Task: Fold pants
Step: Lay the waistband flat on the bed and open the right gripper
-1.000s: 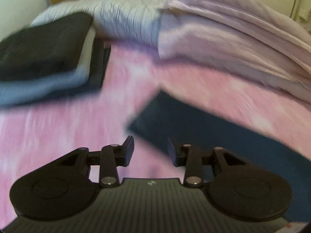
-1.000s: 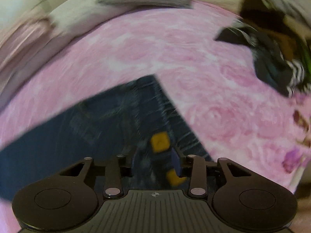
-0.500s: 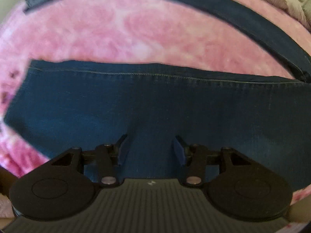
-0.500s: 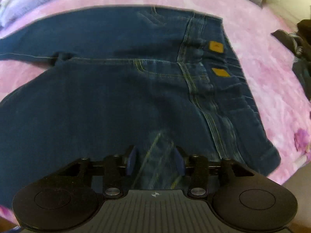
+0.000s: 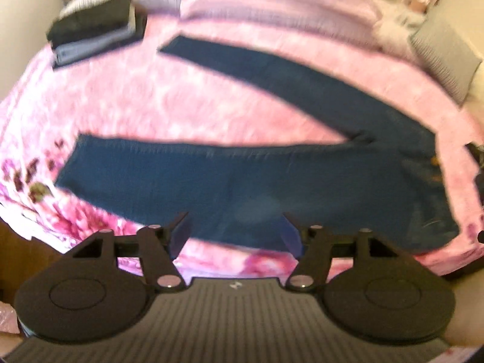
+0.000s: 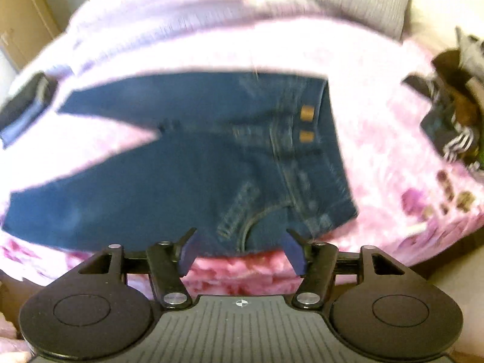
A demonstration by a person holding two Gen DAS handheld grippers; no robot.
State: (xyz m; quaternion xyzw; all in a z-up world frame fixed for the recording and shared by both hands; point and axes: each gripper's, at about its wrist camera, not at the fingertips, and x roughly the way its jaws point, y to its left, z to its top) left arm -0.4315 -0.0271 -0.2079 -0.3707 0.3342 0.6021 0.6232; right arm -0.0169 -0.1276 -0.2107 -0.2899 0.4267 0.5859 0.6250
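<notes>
Jaws of the left gripper and right gripper have just opened wide, empty; jeans lie spread on the bed, unfolded.

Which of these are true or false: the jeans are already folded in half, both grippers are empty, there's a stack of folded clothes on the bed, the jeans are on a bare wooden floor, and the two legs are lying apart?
1. The jeans are already folded in half. False: they lie spread out, unfolded.
2. Both grippers are empty. True: the left gripper and the right gripper have just been opening, with nothing between their fingers.
3. A stack of folded clothes sits on the bed. True.
4. The jeans lie on a bare wooden floor. False: they lie on a pink floral bedspread.
5. The two legs lie apart. True: pink cover shows between them.
</notes>
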